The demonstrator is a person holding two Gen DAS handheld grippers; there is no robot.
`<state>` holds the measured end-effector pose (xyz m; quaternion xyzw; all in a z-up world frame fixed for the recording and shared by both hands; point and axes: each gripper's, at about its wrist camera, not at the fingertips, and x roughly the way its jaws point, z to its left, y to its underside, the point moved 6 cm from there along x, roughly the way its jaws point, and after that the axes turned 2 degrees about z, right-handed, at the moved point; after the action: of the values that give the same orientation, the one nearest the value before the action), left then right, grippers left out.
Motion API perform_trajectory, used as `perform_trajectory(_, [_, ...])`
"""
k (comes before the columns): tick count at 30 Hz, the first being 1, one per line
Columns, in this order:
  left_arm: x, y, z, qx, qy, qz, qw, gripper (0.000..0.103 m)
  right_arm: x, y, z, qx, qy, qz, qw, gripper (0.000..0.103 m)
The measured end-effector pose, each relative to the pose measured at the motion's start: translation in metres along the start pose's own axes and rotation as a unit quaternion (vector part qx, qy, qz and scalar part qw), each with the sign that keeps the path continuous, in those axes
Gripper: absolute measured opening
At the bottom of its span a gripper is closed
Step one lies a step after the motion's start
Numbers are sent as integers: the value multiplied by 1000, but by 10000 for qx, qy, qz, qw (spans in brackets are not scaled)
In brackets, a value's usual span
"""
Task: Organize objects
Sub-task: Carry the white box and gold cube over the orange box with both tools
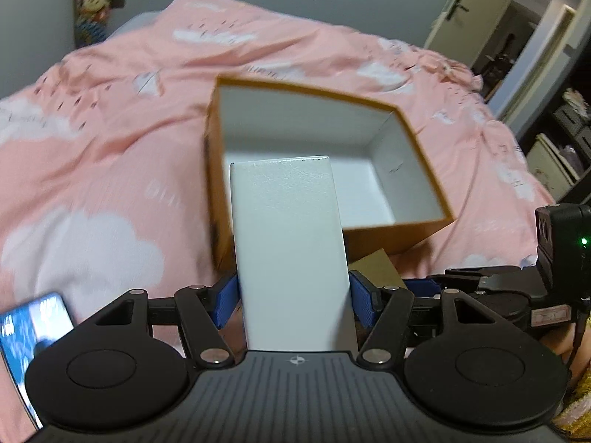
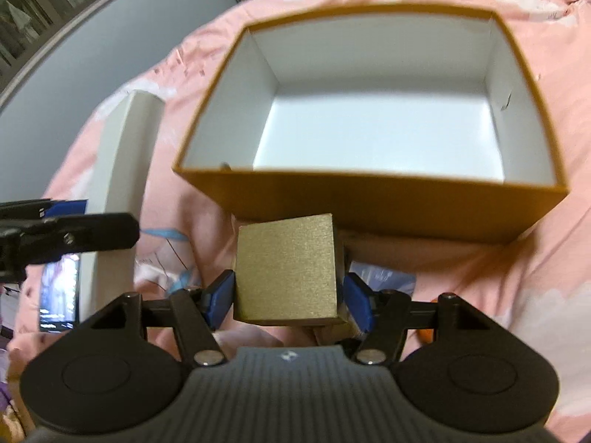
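Gripping: left tongs (image 1: 293, 297) white box (image 1: 290, 251) (right tongs (image 2: 286, 297), gold box (image 2: 286, 269)).

The white box (image 1: 291, 254) looks like card with a faint leather-like grain and a soft sheen. Just behind it, the open orange box (image 2: 376, 203) is matt card outside, with a smooth white paper lining. In front of the orange box, the gold box (image 2: 286, 269) has a fine brushed, slightly metallic paper finish. The bed cover (image 1: 110, 140) under the orange box is soft, creased, matt pink cloth printed with white clouds. The left gripper (image 1: 293, 297) has matt black plastic, ribbed blue fingers (image 1: 226, 297) and shiny metal pins. A phone (image 2: 59, 295) left of the gold box has a glossy screen.
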<state>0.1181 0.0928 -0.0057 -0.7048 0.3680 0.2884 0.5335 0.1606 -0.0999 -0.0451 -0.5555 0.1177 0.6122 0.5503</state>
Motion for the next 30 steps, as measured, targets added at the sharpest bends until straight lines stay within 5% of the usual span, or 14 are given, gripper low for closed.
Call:
perform_trajectory(6, [1, -45, -22, 419, 88, -198, 9989, 72, -49, -28, -5, 57, -429, -491, 9979, 65])
perform_trajectory(13, [60, -100, -28, 578, -140, -22, 9982, 72, -59, -86, -37, 175, -139, -1102, 9937, 65])
perform_trajectory(20, [142, -107, -26, 915, -1044, 305, 9898, 72, -1, -115, -84, 690, 5, -713, 9951, 65])
perform_trajectory(30, [194, -92, -12, 1319, -2212, 499, 9650, 72, 39, -113, -111, 886, 45, -196, 9959, 65])
